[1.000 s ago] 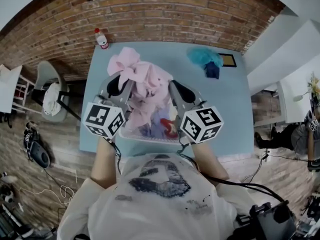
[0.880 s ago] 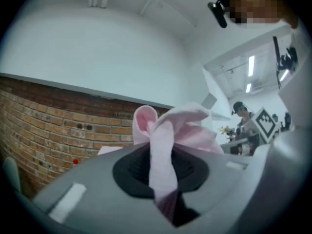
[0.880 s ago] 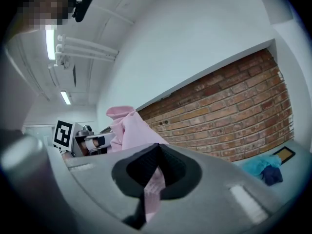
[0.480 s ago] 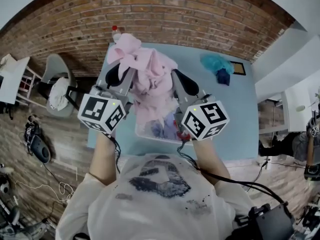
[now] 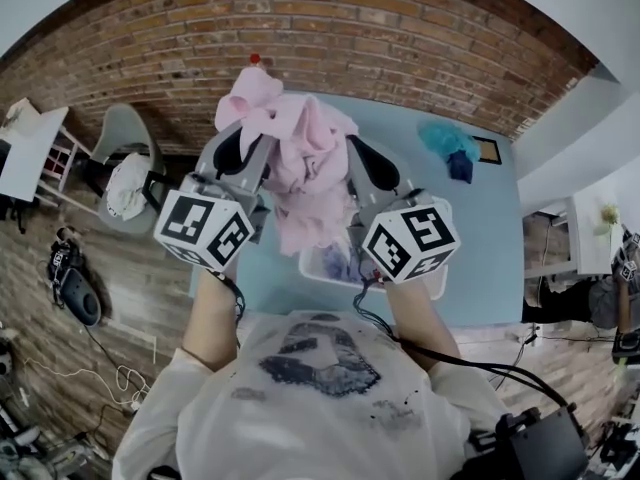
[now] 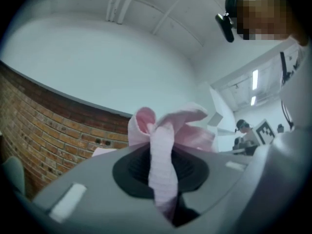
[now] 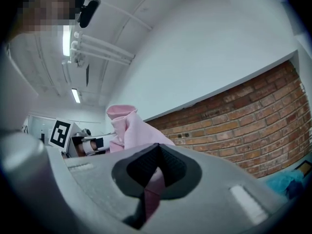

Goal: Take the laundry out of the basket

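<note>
Both grippers hold one pink garment point(image 5: 305, 168) up over the white laundry basket point(image 5: 318, 265), its lower end hanging toward the basket. My left gripper point(image 5: 243, 148) is shut on a fold of the pink garment point(image 6: 163, 145) that bunches out past the jaws. My right gripper point(image 5: 362, 160) is shut on another part of the pink garment point(image 7: 127, 130), pinched between its dark pads. Blue and red laundry point(image 5: 338, 261) still lies in the basket, mostly hidden behind the garment and the marker cubes.
The basket stands at the near edge of a light blue table point(image 5: 430, 228). A teal cloth point(image 5: 445, 138) and a dark blue cloth point(image 5: 460, 168) lie far right. A red-capped bottle point(image 5: 254, 60) peeks out behind the garment. A chair point(image 5: 125, 163) stands left; a brick wall point(image 5: 400, 38) behind.
Both grippers have risen together with the pink garment, pulling it higher above the basket. The grips look unchanged.
</note>
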Tool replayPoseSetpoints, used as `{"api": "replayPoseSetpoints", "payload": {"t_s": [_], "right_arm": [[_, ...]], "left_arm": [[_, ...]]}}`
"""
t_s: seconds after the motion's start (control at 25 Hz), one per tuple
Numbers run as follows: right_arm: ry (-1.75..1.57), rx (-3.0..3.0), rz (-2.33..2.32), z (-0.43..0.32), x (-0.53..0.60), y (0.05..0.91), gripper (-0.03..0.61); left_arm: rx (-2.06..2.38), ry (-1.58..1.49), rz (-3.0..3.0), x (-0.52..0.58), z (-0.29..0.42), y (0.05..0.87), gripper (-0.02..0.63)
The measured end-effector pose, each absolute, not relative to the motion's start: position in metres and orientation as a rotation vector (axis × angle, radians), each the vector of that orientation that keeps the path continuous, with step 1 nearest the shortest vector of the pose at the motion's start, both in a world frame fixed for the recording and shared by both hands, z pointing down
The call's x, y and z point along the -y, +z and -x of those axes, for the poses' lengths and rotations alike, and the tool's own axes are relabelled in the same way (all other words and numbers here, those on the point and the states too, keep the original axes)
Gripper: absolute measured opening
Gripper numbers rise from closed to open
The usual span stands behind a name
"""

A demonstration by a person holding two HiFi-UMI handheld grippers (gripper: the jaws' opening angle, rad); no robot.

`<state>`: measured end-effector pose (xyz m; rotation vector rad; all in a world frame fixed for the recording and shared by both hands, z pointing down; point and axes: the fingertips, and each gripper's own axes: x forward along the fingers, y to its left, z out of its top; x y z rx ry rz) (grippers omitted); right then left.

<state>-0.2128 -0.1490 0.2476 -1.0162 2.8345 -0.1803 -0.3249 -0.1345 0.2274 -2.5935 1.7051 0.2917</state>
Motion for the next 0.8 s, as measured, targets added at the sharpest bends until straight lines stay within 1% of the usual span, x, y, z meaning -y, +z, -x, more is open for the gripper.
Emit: {"api": "replayPoseSetpoints", "payload": {"t_s": [0.16, 0.56, 0.8], "right_arm": [[-0.173, -2.847, 0.989, 0.240, 0.143, 0.248, -0.003], [-0.242, -2.894, 0.906, 0.302, 0.133, 0.272, -0.003], [-0.301, -2.946, 0.840, 0.337, 0.118, 0.293, -0.003]], "left_arm": [[-1.705, 0.285, 2.563, 0.126, 0.347, 0.223, 0.049], [-1.802, 0.274, 2.547, 0.112, 0.406, 0.250, 0.049], [-1.865, 0.177, 2.510, 0.102, 0.430, 0.273, 0.049]]}}
